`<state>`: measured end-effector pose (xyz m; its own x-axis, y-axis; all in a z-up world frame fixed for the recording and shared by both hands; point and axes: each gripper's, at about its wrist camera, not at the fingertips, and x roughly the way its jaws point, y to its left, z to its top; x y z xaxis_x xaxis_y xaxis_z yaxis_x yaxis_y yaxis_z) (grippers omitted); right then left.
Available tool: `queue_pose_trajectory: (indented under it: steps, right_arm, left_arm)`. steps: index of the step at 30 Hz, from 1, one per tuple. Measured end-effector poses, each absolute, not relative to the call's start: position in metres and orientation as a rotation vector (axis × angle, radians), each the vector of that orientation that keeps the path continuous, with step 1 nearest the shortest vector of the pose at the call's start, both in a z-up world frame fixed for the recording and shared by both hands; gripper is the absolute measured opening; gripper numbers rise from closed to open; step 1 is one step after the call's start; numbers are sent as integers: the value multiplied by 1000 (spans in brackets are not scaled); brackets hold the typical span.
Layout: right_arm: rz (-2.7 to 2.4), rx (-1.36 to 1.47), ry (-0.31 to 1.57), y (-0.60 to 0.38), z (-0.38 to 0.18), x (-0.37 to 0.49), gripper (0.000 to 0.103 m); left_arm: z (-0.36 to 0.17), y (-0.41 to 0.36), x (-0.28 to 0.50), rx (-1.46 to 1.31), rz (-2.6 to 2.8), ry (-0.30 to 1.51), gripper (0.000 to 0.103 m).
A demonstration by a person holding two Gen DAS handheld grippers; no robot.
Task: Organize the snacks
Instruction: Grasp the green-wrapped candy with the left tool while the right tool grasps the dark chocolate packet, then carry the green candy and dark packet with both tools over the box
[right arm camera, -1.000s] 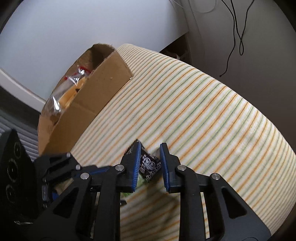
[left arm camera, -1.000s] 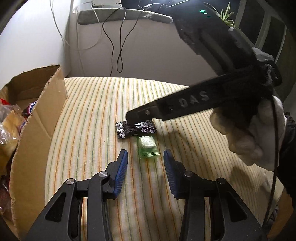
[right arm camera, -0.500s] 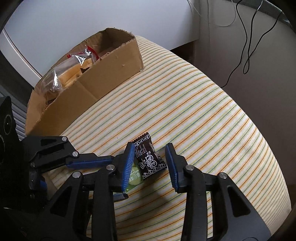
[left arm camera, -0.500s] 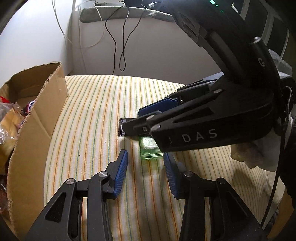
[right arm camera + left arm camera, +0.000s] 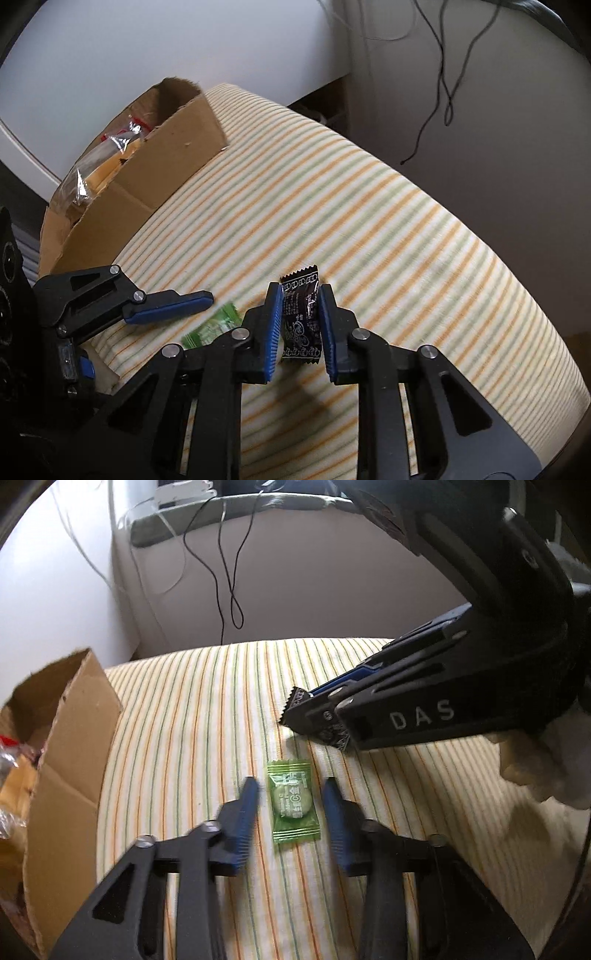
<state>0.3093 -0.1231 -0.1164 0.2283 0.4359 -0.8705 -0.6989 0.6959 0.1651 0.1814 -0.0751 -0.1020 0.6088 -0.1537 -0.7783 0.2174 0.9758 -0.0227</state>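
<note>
Two wrapped sweets matter at this moment, one to each pair of tongs. Nearest in the left wrist view, the green candy lies flat on the striped cloth of the bench, directly between the blue pads of the left tongs. Its long axis runs along the line the fingers point, with the crimped ends toward and away from the camera, so the pads face its two long edges. The jaws have just been closing, yet a strip of cloth shows on each side of the wrapper; they stand apart, with the candy between them untouched. Squeezing straight in looks like all the next move needs.

A little farther on, the right tongs have also just been closing and are now clamped on the black candy, which stands on edge between the pads, its serrated end poking out past the tips and lifted off the cloth.

Farthest, off to the left side of the bench, sits the cardboard box, already holding clear-wrapped snacks. The left tongs are nearer to it than the right.
</note>
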Motion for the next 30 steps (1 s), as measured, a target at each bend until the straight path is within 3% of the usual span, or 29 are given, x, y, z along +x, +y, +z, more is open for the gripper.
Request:
queue_pose_trajectory:
  steps: [1, 4, 11, 15, 30]
  right_arm:
    - [791, -277, 1084, -126, -116, 309, 20]
    - [768, -258, 1081, -129, -117, 308, 18]
    - [658, -306, 1039, -132, -114, 288, 17]
    - [624, -284, 1014, -140, -108, 275, 11]
    - [595, -235, 963, -149, -86, 229, 11]
  left_arm:
    - [-102, -76, 180, 82, -214, 888, 21]
    - [-101, -76, 178, 79, -210, 886, 20]
    - [-97, -69, 165, 47, -204, 873, 19]
    - [-90, -61, 152, 28, -203, 850, 19]
    - [-60, -21, 112, -20, -170, 753, 19]
